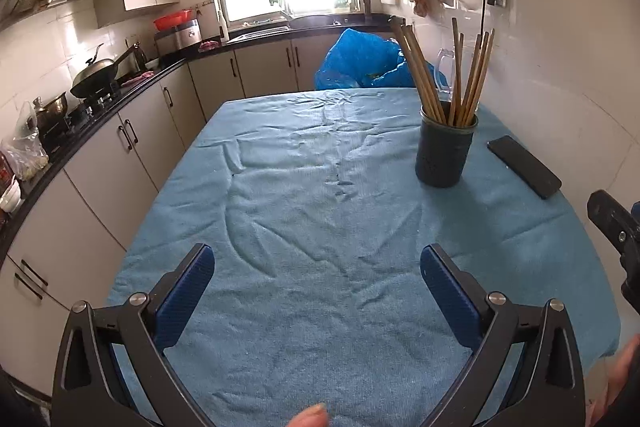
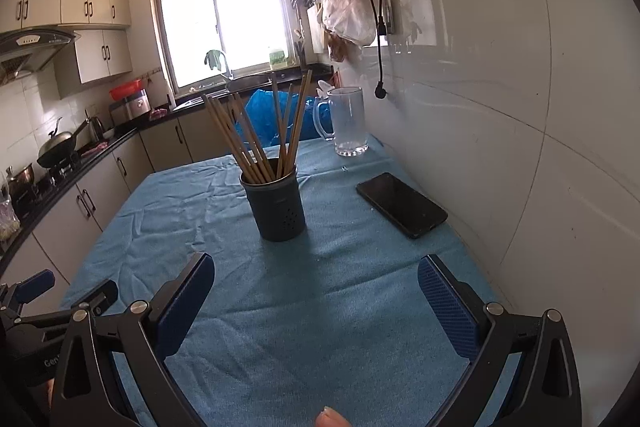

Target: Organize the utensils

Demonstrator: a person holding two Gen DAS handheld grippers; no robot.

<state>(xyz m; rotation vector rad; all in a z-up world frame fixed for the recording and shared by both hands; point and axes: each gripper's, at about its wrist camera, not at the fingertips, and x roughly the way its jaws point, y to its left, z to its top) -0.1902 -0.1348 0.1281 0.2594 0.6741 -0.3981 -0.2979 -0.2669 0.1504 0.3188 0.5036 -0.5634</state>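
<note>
Fingertips are seen at the bottom edge of both wrist views, behind each tool. The left gripper is held with jaws spread wide over bare blue cloth, nothing between the blue pads. The right gripper is likewise spread wide and empty, set above the cloth short of the holder. In the right wrist view the left gripper is seen low at the left edge, beside the right one and apart from it. A broad stretch of wrinkled cloth is left open ahead of the left gripper, out to the table's left edge, where a gap to the cabinets is seen. The dark utensil holder is stood upright on the cloth, ahead of the right gripper, toward the wall side of the table. Wooden chopsticks are stood in it, fanned out into a left-leaning and a right-leaning bunch. A black phone is laid flat just right of the holder, near the tiled wall, not touching the holder. A clear glass mug is stood at the far table edge by the wall. A blue plastic bag is seen beyond the far edge.
</note>
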